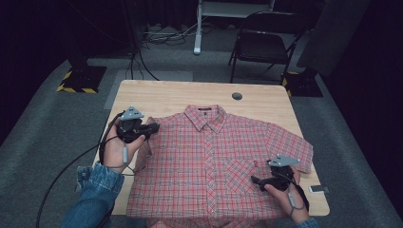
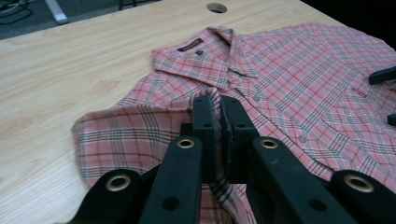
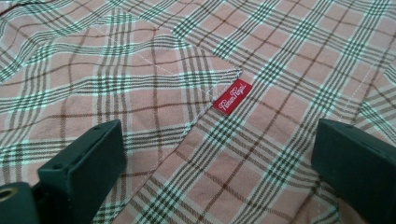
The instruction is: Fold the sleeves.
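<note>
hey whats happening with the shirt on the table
A person holds a gripper in each hand over a pink plaid shirt spread front-up on a wooden table. The left gripper is shut on a fold of the shirt's sleeve, which is partly turned in toward the body. The right gripper is open, its jaws wide apart just above the chest pocket, near the small red label. It looks like the start of folding, though that is a guess.

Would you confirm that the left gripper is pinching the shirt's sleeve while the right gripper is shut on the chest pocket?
Not quite: the right gripper is open, its jaws spread wide above the pocket, as the right gripper view shows. The left gripper is indeed pinching the shirt's sleeve.
</note>
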Demonstrator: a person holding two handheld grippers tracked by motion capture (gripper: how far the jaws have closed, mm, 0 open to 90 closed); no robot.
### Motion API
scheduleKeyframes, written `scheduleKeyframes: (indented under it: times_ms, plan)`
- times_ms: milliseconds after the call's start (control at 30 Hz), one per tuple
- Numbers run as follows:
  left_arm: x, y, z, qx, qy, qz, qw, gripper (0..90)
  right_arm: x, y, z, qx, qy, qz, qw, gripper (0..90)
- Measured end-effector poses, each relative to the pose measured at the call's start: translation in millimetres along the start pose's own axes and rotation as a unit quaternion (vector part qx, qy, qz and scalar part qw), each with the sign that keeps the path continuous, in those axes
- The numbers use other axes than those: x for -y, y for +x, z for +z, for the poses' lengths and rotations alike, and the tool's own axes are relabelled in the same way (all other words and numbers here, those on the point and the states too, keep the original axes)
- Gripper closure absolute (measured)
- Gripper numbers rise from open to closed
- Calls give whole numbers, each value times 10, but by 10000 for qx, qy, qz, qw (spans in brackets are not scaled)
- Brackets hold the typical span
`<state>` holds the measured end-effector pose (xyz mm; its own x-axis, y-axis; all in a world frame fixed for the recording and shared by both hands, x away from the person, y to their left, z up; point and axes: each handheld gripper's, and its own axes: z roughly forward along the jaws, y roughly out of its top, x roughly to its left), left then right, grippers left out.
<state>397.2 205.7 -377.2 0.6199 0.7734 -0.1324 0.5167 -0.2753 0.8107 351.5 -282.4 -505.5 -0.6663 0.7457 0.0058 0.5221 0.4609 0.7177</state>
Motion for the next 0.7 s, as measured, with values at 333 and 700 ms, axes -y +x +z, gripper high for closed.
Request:
scheduleKeyframes:
  times_ms: [333, 700]
  plan:
    - [-19, -65, 232, 169, 103, 1, 9998, 855, 0, 0, 0, 0, -1, -3, 10000, 30]
    - [37, -272, 549, 964, 40, -130, 9952, 560, 0, 0, 0, 0, -1, -3, 10000, 30]
